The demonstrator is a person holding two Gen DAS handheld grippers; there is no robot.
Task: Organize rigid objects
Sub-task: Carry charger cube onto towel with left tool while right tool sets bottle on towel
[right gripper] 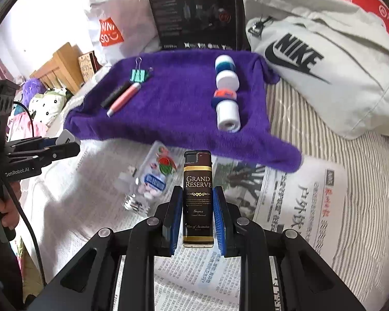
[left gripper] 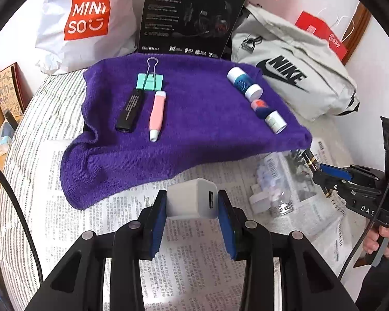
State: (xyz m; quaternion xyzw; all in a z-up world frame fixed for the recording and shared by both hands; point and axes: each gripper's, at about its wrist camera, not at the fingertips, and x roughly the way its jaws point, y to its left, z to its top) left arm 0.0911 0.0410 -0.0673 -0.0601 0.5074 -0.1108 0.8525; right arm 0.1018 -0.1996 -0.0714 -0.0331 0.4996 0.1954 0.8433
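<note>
My left gripper [left gripper: 192, 203] is shut on a white USB charger [left gripper: 193, 202], held above the newspaper in front of the purple towel [left gripper: 194, 119]. My right gripper [right gripper: 197, 202] is shut on a dark brown lighter [right gripper: 197, 197] printed "Grand Reserve", also short of the towel. On the towel's left lie a mint binder clip [left gripper: 150, 80], a black stick [left gripper: 131, 110] and a pink pen-shaped item [left gripper: 157, 114]. On its right lie two small white-capped bottles [left gripper: 243, 83] [left gripper: 269, 115] end to end. A clear plastic bottle [right gripper: 153, 176] lies on the newspaper.
Newspaper [right gripper: 298, 202] covers a striped bed sheet. Behind the towel stand a white Miniso bag [left gripper: 88, 18], a black headset box [left gripper: 192, 15] and a grey Nike bag [left gripper: 293, 77]. A hand [left gripper: 383, 241] holds the right gripper's handle at the far right.
</note>
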